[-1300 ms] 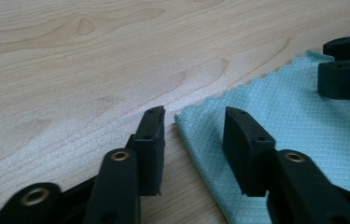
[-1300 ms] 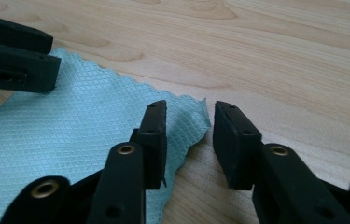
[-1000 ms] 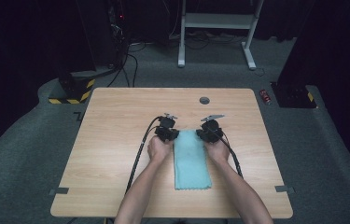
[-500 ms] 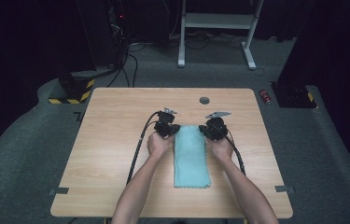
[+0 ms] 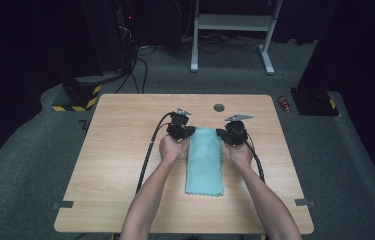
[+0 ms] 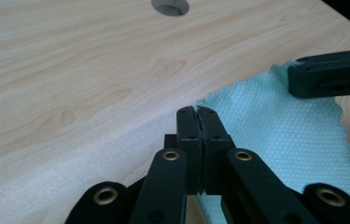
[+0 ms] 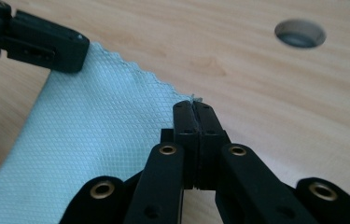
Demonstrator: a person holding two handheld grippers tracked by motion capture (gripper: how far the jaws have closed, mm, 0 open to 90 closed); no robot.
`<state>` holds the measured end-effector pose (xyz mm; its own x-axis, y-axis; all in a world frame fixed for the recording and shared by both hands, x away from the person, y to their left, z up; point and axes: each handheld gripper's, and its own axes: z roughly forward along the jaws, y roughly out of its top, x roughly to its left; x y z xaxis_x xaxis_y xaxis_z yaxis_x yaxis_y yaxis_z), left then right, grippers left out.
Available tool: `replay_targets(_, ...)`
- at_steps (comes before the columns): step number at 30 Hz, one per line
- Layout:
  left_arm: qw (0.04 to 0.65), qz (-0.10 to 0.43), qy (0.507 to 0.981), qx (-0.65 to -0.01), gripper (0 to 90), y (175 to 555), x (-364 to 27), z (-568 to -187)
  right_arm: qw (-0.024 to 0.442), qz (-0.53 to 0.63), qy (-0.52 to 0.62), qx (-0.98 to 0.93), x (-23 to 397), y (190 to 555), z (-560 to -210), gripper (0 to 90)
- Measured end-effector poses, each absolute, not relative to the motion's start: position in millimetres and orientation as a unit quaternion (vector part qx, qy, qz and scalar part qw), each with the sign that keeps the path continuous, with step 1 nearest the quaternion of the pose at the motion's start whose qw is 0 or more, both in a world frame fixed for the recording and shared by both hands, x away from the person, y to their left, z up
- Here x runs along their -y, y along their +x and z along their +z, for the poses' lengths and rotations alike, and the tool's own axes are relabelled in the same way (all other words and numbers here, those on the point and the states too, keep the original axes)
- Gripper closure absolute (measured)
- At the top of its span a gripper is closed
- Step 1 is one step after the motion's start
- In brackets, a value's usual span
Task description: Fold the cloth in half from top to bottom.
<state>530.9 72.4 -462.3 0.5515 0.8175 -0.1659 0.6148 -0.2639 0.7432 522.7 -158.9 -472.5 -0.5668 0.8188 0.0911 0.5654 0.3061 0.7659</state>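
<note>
- Far left of the high view: yellow-and-black striped base (image 5: 75,101) on the grey floor, off the bench's (image 5: 120,165) upper left corner, well apart from the work.
- Left of centre: left gripper (image 5: 185,132), fingers pressed together on the far left corner of the teal cloth (image 5: 204,161); in the left gripper view, closed tips (image 6: 196,113) pinching the scalloped edge of the cloth (image 6: 280,121).
- Centre: cloth lying as a long strip on the bench, far end between the two grippers, near end towards the lower middle of the frame.
- Above centre: round hole (image 5: 219,107) in the bench, just beyond the cloth, nothing across it.
- Right of centre: right gripper (image 5: 227,134), fingers likewise shut on the far right corner; same pinch in the right gripper view (image 7: 194,108).
- Far right: small red thing (image 5: 285,103) on the floor beside the bench.
</note>
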Motion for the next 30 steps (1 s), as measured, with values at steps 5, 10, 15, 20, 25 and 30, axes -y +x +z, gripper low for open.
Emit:
replay_targets(5, 0.414, 0.132, 0.777, -0.454, 89.1, 530, -77, -455, 0.17, 0.399, 0.429, -0.792, 157, 525, -459, 89.8)
replay_targets(10, 0.42, 0.129, 0.783, -0.439, 89.0, 521, -80, -449, 0.175, 0.398, 0.414, -0.8, 156, 519, -458, 89.7)
replay_targets(15, 0.428, 0.122, 0.79, -0.422, 88.9, 505, -83, -450, 0.168, 0.413, 0.404, -0.799, 161, 505, -458, 89.8)
replay_targets(20, 0.431, 0.108, 0.8, -0.404, 89.0, 490, -87, -455, 0.163, 0.422, 0.388, -0.803, 164, 488, -463, 89.7)
replay_targets(25, 0.431, 0.098, 0.809, -0.388, 89.0, 475, -87, -456, 0.156, 0.424, 0.379, -0.807, 167, 472, -469, 89.8)
replay_targets(30, 0.421, 0.095, 0.819, -0.377, 88.8, 459, -88, -462, 0.15, 0.42, 0.368, -0.816, 168, 457, -474, 89.7)
